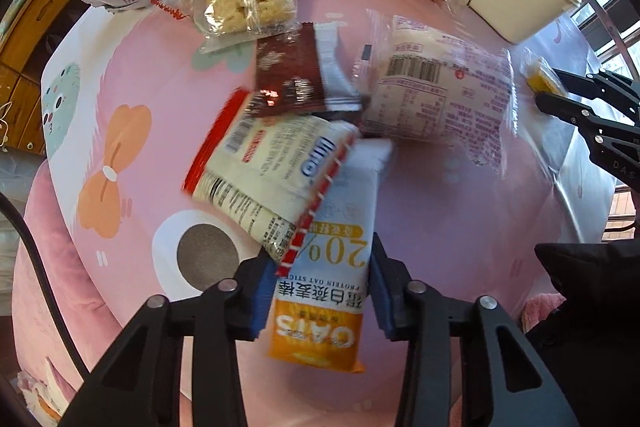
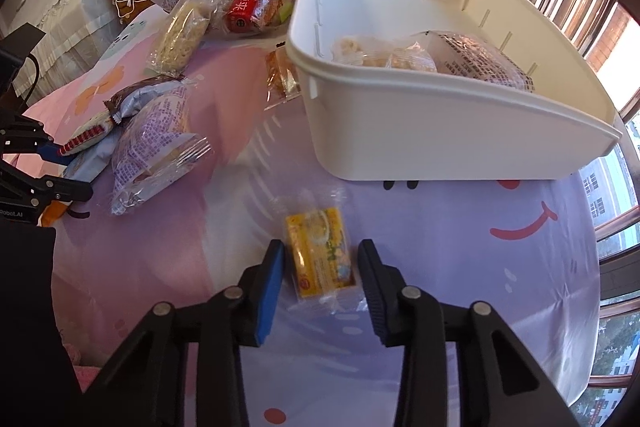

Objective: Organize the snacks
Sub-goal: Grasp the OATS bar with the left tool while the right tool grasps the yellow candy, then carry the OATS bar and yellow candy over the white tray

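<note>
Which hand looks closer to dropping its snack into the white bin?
Probably the right gripper: the white bin lies just ahead, and the yellow snack sits between its jaws. The left gripper grips the oat bar farther away.

Snack packets [image 2: 152,147] are lying on the table [image 2: 460,247] left of the bin [image 2: 440,131]; one small packet [image 2: 320,255] is lying nearer.

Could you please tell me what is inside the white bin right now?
The white bin holds several clear-wrapped snacks: pale puffed pieces and a printed packet. Its near wall covers their lower parts, so the exact number cannot be seen.
</note>
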{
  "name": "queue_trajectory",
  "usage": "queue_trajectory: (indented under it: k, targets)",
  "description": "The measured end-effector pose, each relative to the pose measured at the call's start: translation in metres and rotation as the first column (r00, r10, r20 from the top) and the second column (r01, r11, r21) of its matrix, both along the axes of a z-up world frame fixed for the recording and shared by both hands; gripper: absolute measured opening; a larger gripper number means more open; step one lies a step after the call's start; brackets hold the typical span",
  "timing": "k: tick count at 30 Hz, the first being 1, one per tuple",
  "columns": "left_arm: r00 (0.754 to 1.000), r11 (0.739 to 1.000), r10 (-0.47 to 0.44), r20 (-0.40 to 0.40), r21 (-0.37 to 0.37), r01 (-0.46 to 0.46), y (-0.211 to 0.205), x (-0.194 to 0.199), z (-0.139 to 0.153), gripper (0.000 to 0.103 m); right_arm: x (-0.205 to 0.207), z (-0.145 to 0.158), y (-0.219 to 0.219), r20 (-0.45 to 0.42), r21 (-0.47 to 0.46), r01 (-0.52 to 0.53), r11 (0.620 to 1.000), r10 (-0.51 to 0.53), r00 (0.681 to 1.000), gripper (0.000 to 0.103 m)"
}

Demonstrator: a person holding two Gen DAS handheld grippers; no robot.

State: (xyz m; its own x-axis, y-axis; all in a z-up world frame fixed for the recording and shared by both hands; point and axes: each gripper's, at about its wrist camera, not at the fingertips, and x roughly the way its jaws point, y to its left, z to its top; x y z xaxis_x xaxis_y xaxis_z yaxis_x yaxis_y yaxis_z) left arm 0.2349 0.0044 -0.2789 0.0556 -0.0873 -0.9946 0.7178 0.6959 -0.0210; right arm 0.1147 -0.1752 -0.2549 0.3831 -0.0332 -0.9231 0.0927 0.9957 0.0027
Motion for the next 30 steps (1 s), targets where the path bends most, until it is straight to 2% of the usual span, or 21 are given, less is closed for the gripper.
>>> queue_trajectory:
  k: [2, 8, 12, 15, 17, 26, 30]
  targets:
    - [1.0, 1.0, 0.01, -0.002, -0.002, -0.01, -0.002, -0.004, 0.001, 0.039, -0.001, 0.001, 0.003, -0.004, 0.007, -0.007, 1.0, 0.007, 1.0, 0.031]
    - [0.995, 0.995, 0.087, -0.05, -0.034, -0.089, 0.011, -0.013, 0.003, 0.038, -0.004, 0.002, 0.01, -0.024, 0.075, 0.01, 0.997, -0.008, 1.0, 0.029]
    - [0.991, 0.991, 0.121, -0.047, -0.046, -0.124, 0.022, -0.027, 0.007, 0.037, -0.009, 0.002, 0.018, -0.042, 0.097, 0.02, 0.995, -0.016, 0.999, 0.029]
    - [0.987, 0.985, 0.151, -0.048, -0.072, -0.154, 0.032, -0.041, 0.013, 0.037, -0.016, 0.003, 0.023, -0.067, 0.194, 0.066, 0.979, -0.054, 0.996, 0.028]
    - [0.986, 0.983, 0.162, -0.041, -0.085, -0.165, 0.042, -0.051, 0.016, 0.037, -0.019, 0.003, 0.03, -0.075, 0.221, 0.076, 0.972, -0.061, 0.995, 0.028]
    - [0.977, 0.967, 0.215, 0.004, -0.144, -0.212, 0.076, -0.082, 0.031, 0.037, -0.039, 0.018, 0.059, -0.04, 0.207, 0.065, 0.976, -0.058, 0.998, 0.028]
    - [0.972, 0.956, 0.233, 0.019, -0.189, -0.225, 0.095, -0.093, 0.049, 0.037, -0.048, 0.029, 0.071, -0.022, 0.19, 0.047, 0.981, -0.043, 0.999, 0.028]
